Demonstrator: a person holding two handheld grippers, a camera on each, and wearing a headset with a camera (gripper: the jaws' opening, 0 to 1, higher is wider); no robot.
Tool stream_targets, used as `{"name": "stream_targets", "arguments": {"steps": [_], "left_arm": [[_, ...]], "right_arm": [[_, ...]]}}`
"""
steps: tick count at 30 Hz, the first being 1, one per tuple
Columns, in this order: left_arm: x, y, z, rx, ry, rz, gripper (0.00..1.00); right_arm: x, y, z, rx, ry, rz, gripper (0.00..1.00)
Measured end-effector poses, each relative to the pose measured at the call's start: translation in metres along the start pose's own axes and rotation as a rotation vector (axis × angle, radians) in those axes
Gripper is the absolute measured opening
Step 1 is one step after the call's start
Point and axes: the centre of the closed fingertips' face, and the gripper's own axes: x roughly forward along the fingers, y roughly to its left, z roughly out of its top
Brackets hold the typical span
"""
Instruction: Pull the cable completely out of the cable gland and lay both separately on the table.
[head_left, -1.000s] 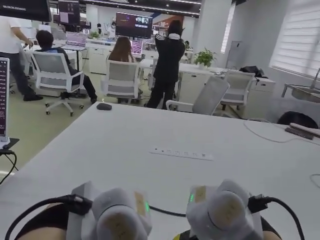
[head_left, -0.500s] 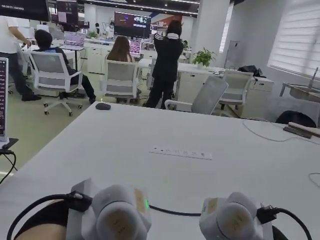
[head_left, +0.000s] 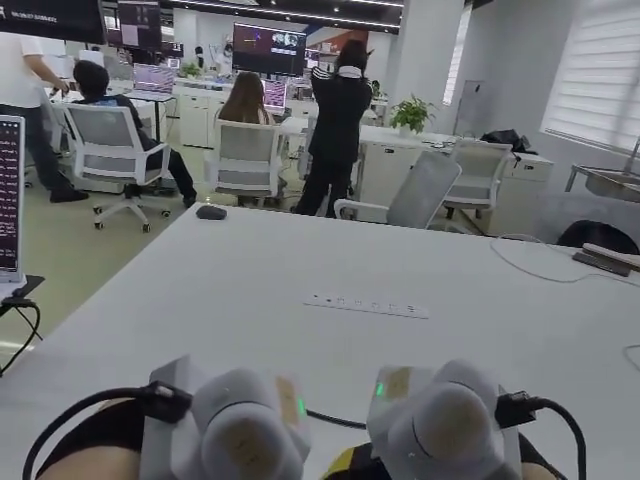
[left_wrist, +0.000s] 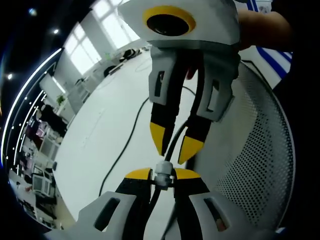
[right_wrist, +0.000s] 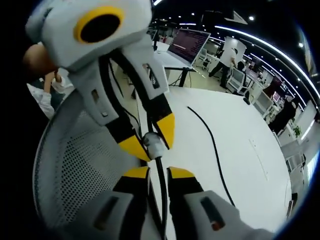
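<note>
My left tongs (left_wrist: 162, 174) rise from the bottom of the left gripper view. Their yellow tips are pinched in on a small white cable gland (left_wrist: 163, 167), which sits between them.

My right tongs (right_wrist: 159, 173) point straight back at the left ones, tip facing tip, close but not touching. They are closed down on the black cable (right_wrist: 159, 161) just beside the gland. The cable runs from the gland through the right jaws and on under the tongs' body, where I lose it. I cannot tell how far the cable reaches inside the gland, because the jaws cover it.

Both tools are held in the air off the near edge of the desk (head_left: 300, 270). A grey mesh chair back (left_wrist: 250, 150) is behind them.

In the head view both tongs sit side by side at the bottom edge. Their jaws, the gland and the gripped cable are cut off there. A black lead (head_left: 335, 420) runs between the two bodies.

The desk ahead is broad and white. A dark mouse (head_left: 210, 212) lies near its far left corner and a flat white power strip (head_left: 365, 306) lies at its middle. Thin wires (head_left: 530, 265) and a dark flat object too small to identify lie along its right edge. Beyond the far edge are office chairs and people, one of them standing (head_left: 335, 120).
</note>
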Motion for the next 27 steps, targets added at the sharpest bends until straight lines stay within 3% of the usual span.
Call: {"name": "stream_targets", "arguments": {"steps": [4, 19, 27], "left_arm": [[0.001, -0.003, 0.0, 0.008, 0.002, -0.009, 0.17], [0.0, -0.001, 0.0, 0.014, 0.005, -0.01, 0.17], [-0.002, 0.003, -0.006, 0.006, 0.009, -0.001, 0.17]], "right_arm": [[-0.001, -0.002, -0.002, -0.021, 0.006, -0.006, 0.04], [-0.008, -0.008, -0.033, 0.022, 0.056, -0.02, 0.03], [-0.013, -0.012, -0.058, 0.068, 0.1, -0.039, 0.04]]}}
